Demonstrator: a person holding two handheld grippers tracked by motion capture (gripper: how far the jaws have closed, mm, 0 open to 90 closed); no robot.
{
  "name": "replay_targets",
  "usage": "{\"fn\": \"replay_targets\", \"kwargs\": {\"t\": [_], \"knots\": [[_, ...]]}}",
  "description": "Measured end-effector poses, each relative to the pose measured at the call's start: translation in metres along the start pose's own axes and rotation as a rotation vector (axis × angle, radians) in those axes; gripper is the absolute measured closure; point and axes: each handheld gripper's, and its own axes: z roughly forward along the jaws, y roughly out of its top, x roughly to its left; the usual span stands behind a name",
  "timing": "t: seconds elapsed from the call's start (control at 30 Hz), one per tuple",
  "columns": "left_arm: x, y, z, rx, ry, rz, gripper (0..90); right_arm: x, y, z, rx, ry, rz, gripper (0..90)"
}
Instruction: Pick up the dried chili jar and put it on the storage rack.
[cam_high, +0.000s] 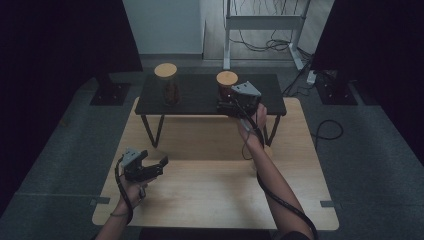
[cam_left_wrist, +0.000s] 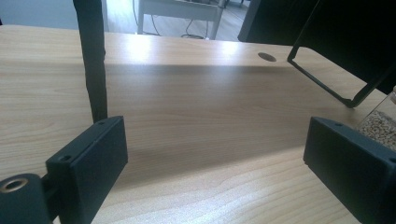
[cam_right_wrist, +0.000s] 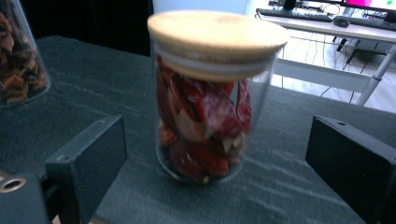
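Right arm outstretched, right claw (cam_high: 231, 103) released, jaws astride the chilli jar (cam_right_wrist: 210, 98) without touching. Left claw (cam_high: 161, 165) released, low over the surface (cam_high: 215, 185). The right gripper view reveals red chillies.

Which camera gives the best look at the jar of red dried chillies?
The right gripper view: the chilli jar stands close and upright, its wooden lid and red contents plain, between the open right gripper jaws, untouched. The high view shows it small and dim on the black shelf, partly behind that gripper.
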Motion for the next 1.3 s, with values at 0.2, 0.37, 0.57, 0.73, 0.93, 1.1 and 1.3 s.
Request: {"fn": "replay_targets", "kwargs": {"t": [0.2, 0.37, 0.57, 0.73, 0.93, 1.1, 1.3], "knots": [[-0.001, 0.0, 0.0, -0.002, 0.0, 0.004, 6.0, -0.001, -0.008, -0.008, 0.002, 0.005, 0.002, 5.3], [-0.003, 0.0, 0.0, -0.002, 0.0, 0.008, 6.0, 0.0, -0.017, -0.018, -0.008, 0.004, 0.001, 5.9], [-0.004, 0.0, 0.0, 0.001, -0.002, 0.012, 6.0, 0.0, -0.029, -0.033, -0.021, 0.014, 0.002, 6.6], [-0.004, 0.0, 0.0, 0.003, -0.002, 0.014, 6.0, 0.001, -0.036, -0.042, -0.031, 0.016, 0.001, 7.5], [-0.005, -0.001, 0.0, 0.003, -0.002, 0.017, 6.0, 0.003, -0.048, -0.052, -0.027, 0.024, 0.009, 7.7], [-0.005, 0.0, 0.0, 0.004, 0.0, 0.016, 6.0, 0.004, -0.057, -0.057, -0.018, 0.025, 0.016, 7.7], [-0.006, -0.001, 0.001, 0.008, 0.001, 0.018, 6.0, 0.005, -0.071, -0.065, 0.0, 0.024, 0.029, 7.7]]}}
